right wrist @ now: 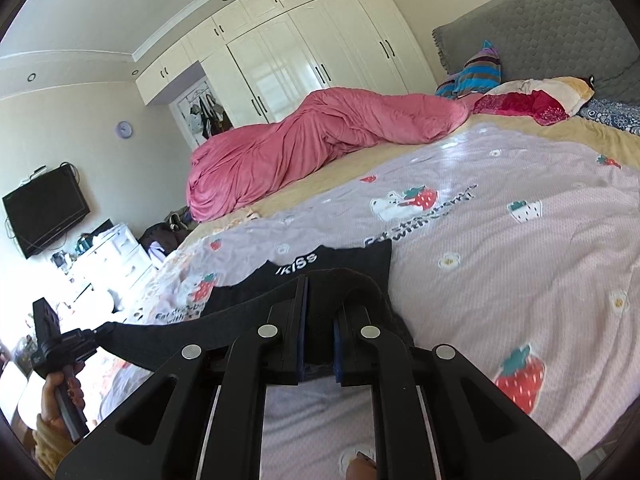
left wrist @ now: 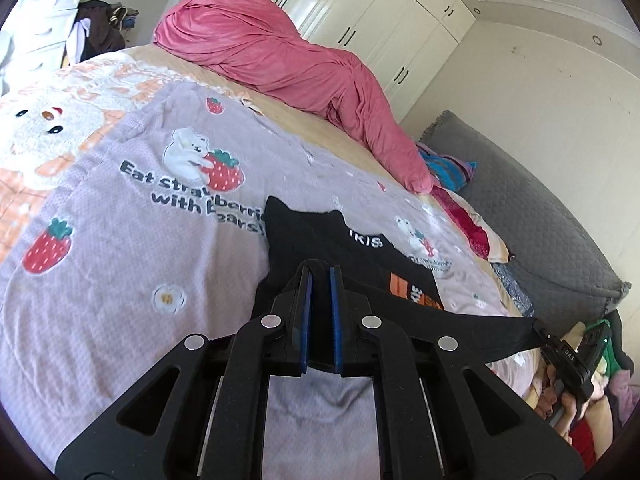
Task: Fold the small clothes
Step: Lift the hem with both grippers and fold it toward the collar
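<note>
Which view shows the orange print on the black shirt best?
Left wrist. The orange print lies in plain sight on the black shirt, right of the left gripper. In the right wrist view, the shirt shows only its white lettering; the right gripper covers the rest.

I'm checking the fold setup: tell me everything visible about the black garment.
The black garment is small, of soft knit-looking cloth, with white lettering and an orange printed patch. It is stretched between the left claw and right claw, each shut on an edge; its far part lies on the strawberry-print bedspread.

Both wrist views low over bed (left wrist: 100, 240), facing wardrobe (right wrist: 304, 60)
</note>
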`<state>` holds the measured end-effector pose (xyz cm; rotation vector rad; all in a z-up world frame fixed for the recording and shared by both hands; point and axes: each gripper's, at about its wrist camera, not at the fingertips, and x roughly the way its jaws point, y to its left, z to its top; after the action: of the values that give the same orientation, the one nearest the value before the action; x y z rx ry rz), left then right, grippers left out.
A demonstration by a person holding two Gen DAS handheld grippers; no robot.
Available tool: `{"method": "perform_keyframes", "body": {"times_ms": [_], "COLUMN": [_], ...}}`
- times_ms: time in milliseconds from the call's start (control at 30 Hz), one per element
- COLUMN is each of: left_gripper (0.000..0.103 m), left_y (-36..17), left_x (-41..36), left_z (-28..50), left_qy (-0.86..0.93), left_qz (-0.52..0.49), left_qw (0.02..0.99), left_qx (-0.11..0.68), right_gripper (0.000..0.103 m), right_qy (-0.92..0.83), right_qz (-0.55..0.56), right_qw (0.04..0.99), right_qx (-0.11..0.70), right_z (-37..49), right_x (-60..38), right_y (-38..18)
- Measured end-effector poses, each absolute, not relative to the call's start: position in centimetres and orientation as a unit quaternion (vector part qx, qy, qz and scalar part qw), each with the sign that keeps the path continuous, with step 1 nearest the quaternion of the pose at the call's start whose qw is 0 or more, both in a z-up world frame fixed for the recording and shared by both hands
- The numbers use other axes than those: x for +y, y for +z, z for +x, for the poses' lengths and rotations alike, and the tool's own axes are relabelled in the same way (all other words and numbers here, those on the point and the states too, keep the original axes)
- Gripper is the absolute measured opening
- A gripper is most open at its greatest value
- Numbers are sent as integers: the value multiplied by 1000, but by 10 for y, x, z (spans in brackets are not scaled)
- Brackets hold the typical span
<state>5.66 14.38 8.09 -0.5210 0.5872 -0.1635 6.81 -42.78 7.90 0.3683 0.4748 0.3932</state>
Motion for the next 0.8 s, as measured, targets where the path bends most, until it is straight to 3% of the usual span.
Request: {"method": "perform_keyframes", "body": {"times_ms": [400, 800], "left_gripper": [3, 3], "left_y": [91, 70], "left_x": [150, 151], "left_z": [112, 155], "left_qy": [-60, -34], "left_qz": [-259, -238], "left_qw": [923, 925], "left_qx": [278, 293], "right_gripper": [9, 9], "right_qy": [165, 136], "right_qz": [178, 179], "right_qw": [943, 941], "right_qx": [228, 252], "right_z": [132, 187], "right_x": [-404, -396], "right_y": [100, 73]}}
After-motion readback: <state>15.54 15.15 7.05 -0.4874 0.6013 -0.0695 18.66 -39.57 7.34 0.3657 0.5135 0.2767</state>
